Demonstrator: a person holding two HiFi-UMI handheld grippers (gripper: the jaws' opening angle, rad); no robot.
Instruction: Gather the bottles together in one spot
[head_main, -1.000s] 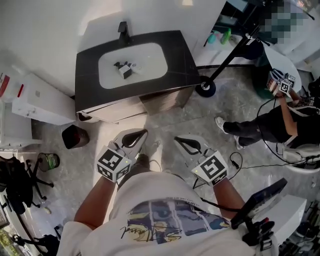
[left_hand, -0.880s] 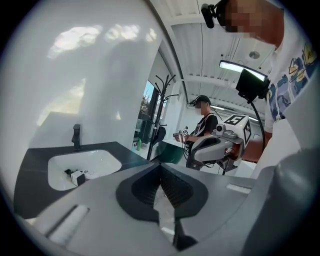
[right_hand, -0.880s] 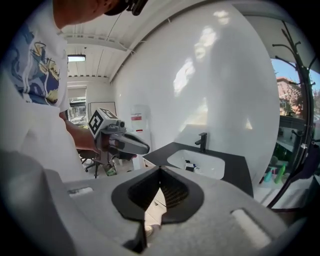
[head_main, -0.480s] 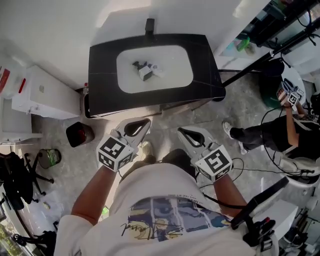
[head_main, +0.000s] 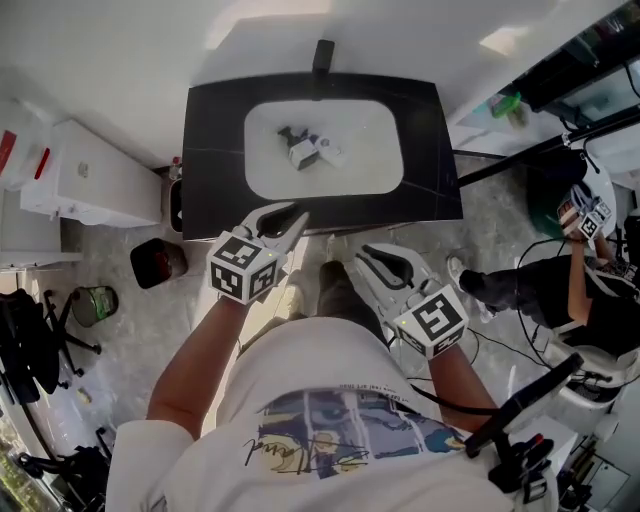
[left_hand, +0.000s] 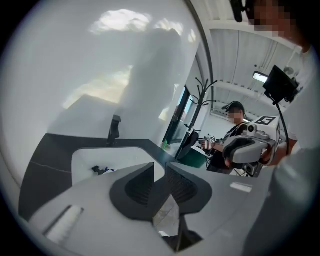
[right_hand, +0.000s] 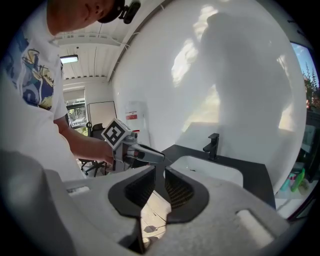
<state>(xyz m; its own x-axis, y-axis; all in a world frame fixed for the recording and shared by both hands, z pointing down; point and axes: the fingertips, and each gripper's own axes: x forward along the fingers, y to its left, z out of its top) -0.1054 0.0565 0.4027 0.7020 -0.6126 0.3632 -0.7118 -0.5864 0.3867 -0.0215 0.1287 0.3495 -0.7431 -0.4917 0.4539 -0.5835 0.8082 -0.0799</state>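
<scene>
Black counter with a white basin sunk in it fills more of my head view than a second ago: I have walked both tools up to it, and the basin is my reference for everything below.

Below the basin's left corner, the left gripper now has its tips over the counter's front edge. Its jaws have just been opening from fully closed. They stand a narrow way apart with nothing between them, which I read as getting ready for a first pick.

In the basin, left of centre, lies the cluster of small bottles. I count three pieces, one dark and two pale, though they are too small to be sure. They touch or nearly touch, so that group looks gathered. One black tap stands behind the basin.

Below the basin's right half, short of the counter, the right gripper shows only a slim gap between its jaws and carries nothing.

Well right of the basin, off the counter, I see two greenish bottles. If they count, they are not yet gathered.
</scene>
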